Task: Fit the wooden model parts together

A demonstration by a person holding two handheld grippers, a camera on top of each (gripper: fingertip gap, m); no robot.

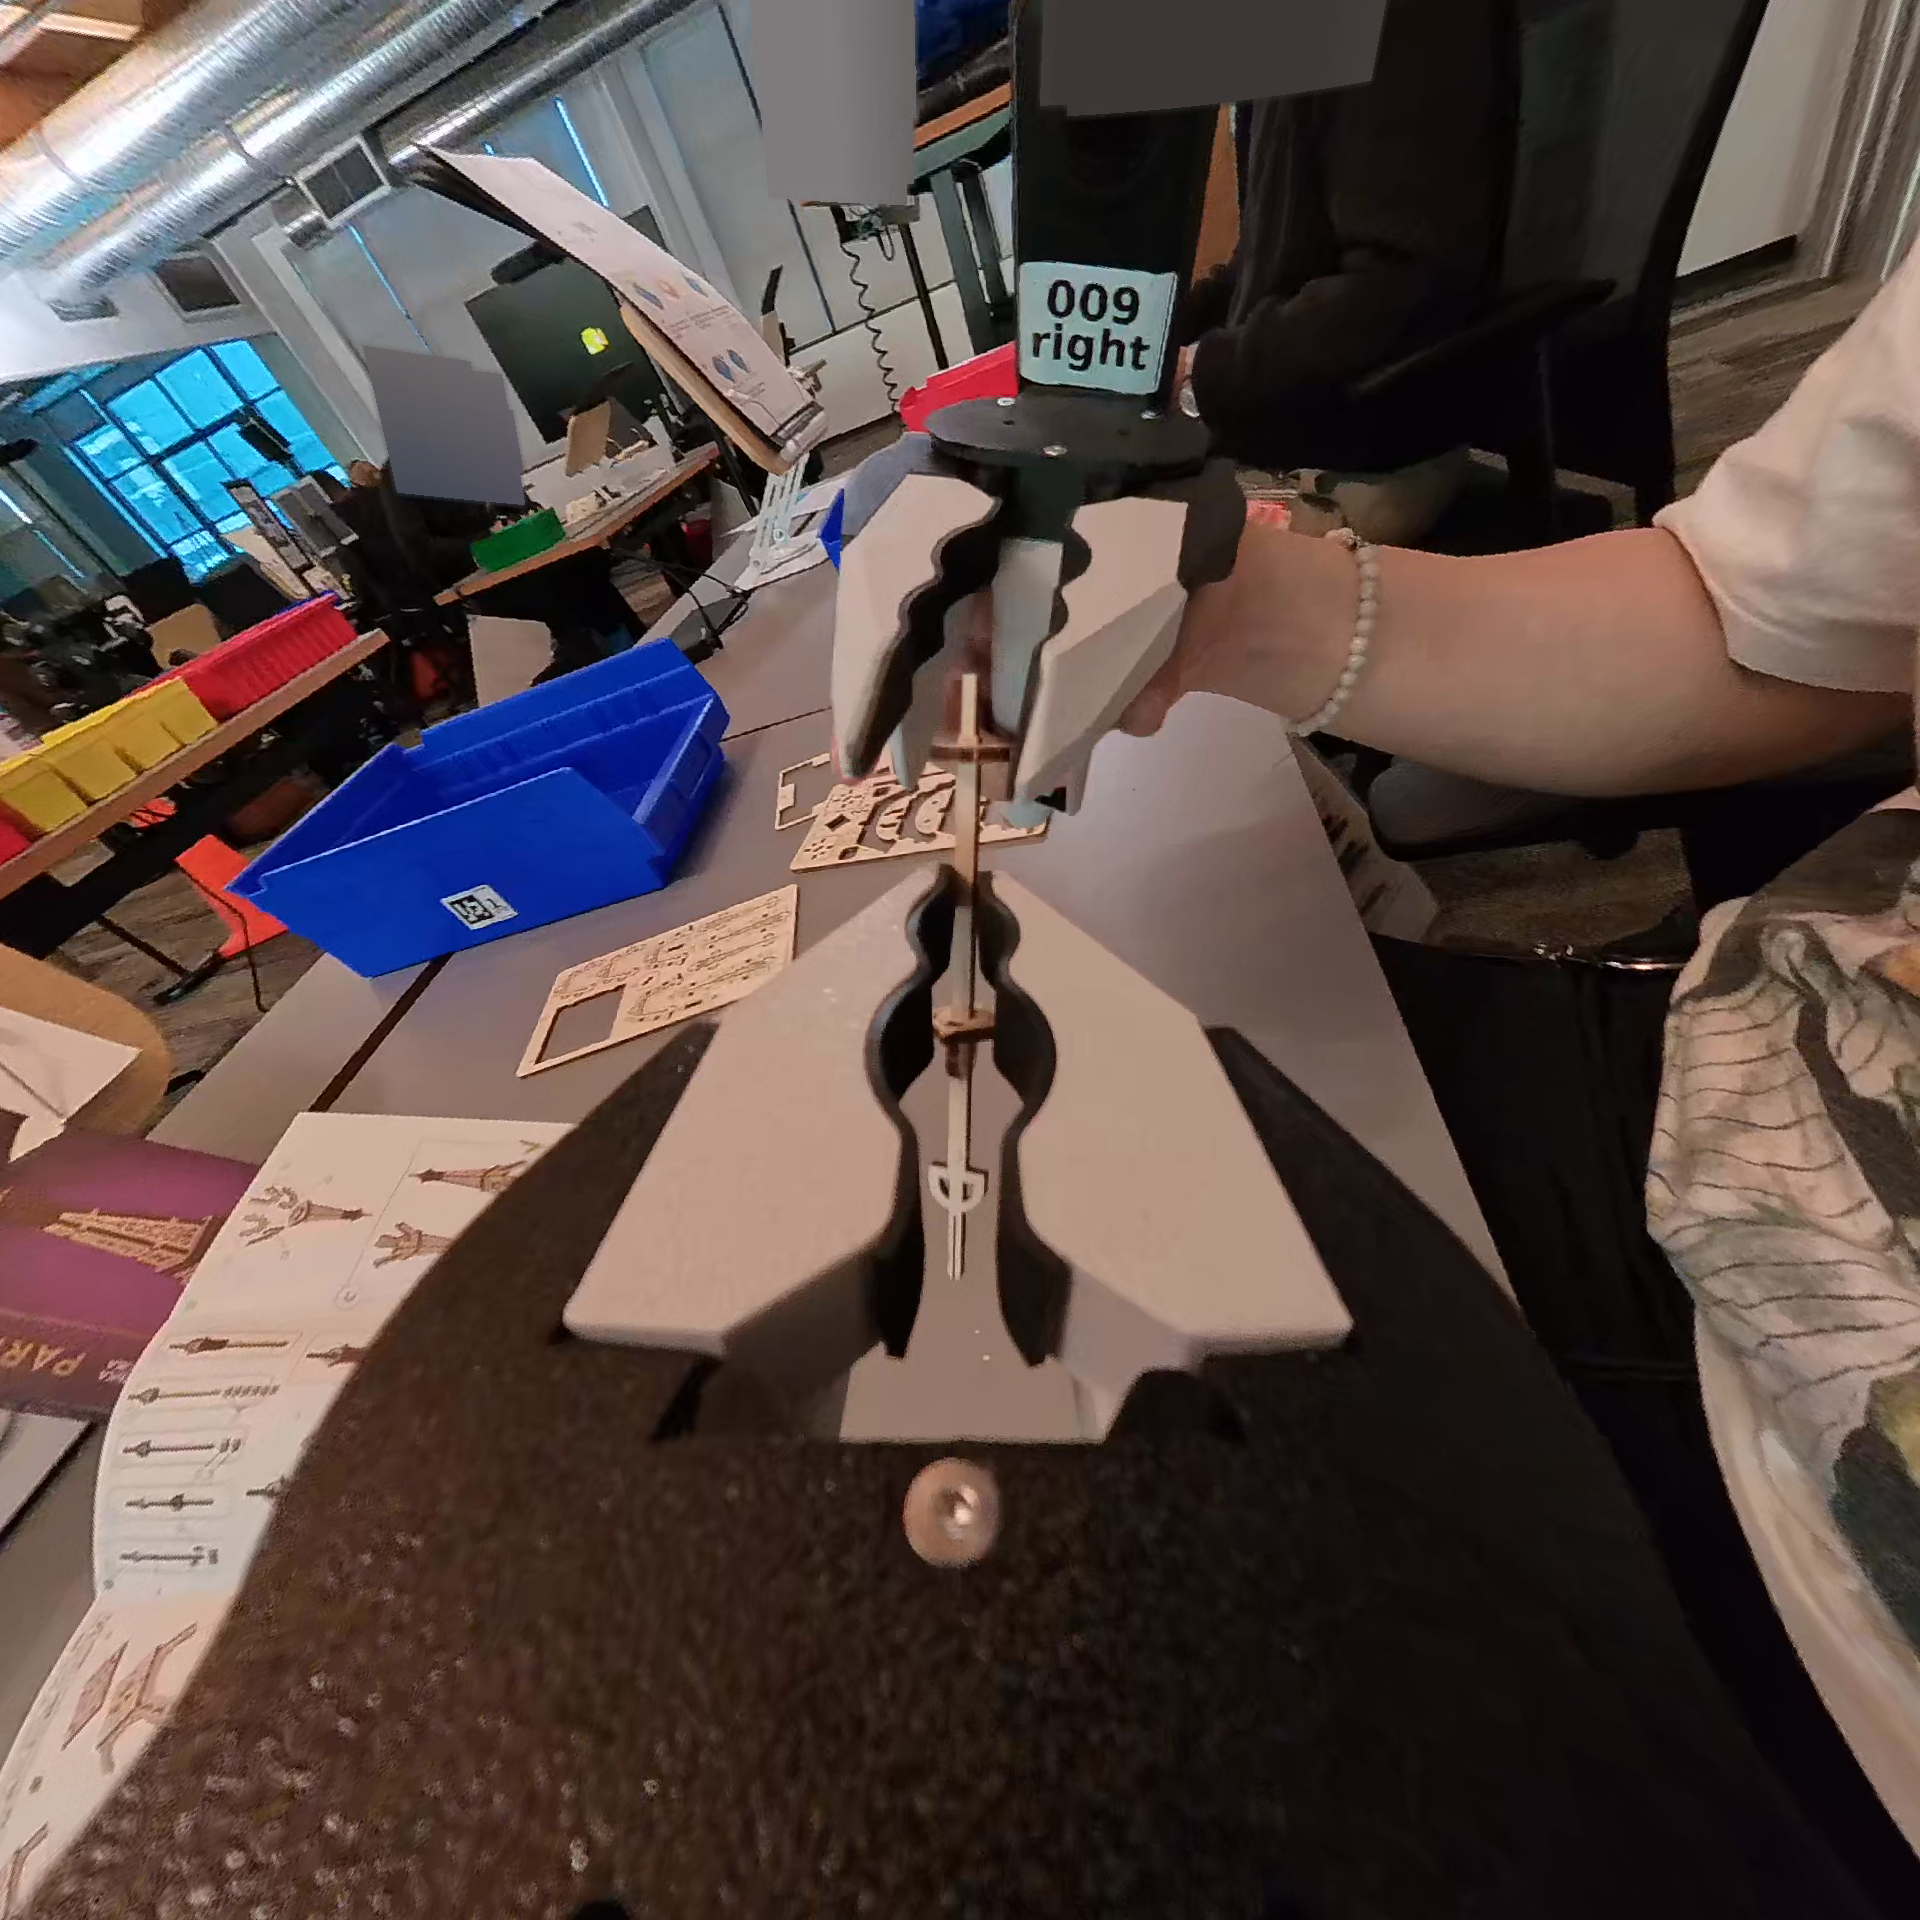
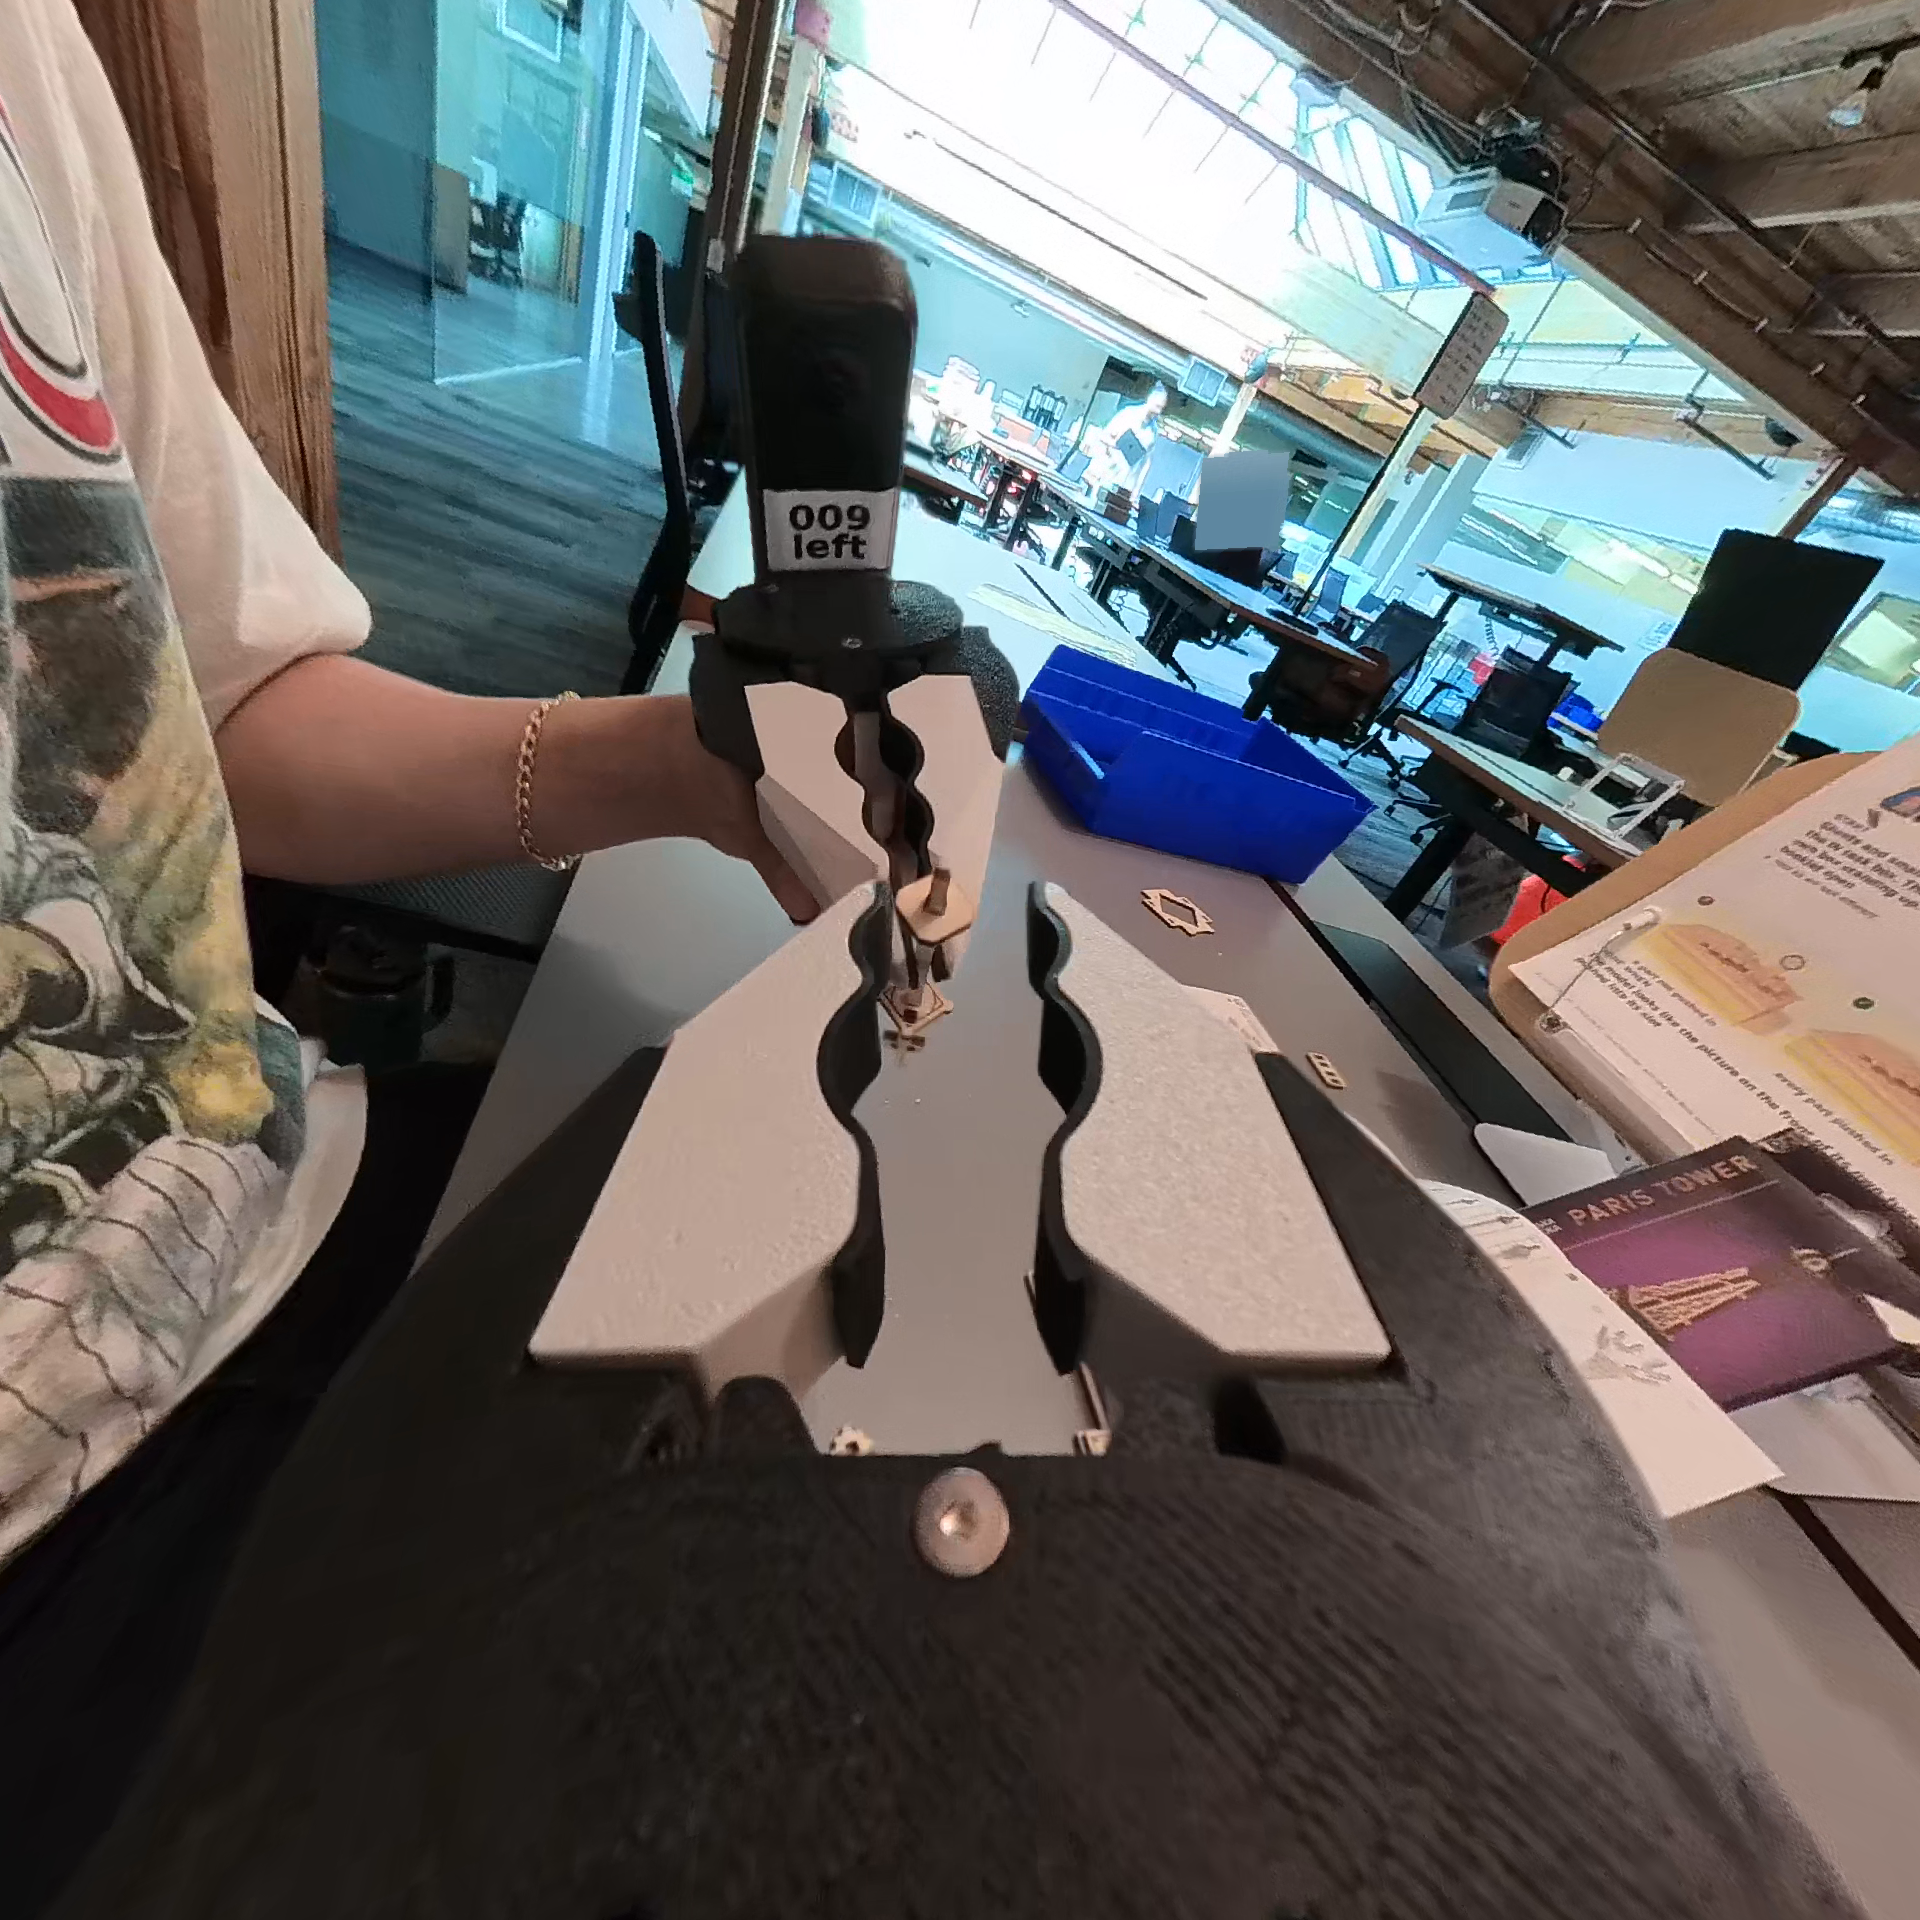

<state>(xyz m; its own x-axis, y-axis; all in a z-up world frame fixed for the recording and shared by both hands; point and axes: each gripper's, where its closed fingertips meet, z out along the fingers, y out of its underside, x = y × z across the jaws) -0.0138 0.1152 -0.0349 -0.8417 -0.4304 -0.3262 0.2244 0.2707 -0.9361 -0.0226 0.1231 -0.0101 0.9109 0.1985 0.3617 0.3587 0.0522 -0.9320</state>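
Left gripper (image 1: 961, 894) clamped shut on a skinny wooden spire piece (image 1: 968, 821), held up in the air over the grey table (image 1: 1164, 873), roughly upright between the two tools. Two little square collars (image 1: 970, 750) already threaded on it, one up near the tip, one lower down inside the jaws. Right gripper (image 2: 951, 914) wide open, straddling the top end with nothing pinched yet. Looks like laser-cut ply, so featherlight and stiff along its length but probably snappy if bent sideways or squeezed on the flat. Best bet: grab the collar by its edges, not the thin stem, and push straight along the spire without twisting. Leftover punched sheets (image 1: 665, 977) flat on the table behind, one loose diamond-shaped bit (image 2: 1174, 914) farther off near the blue bin (image 2: 1195, 769). Instruction sheet (image 1: 239, 1382) beside the left tool, in case of doubt.
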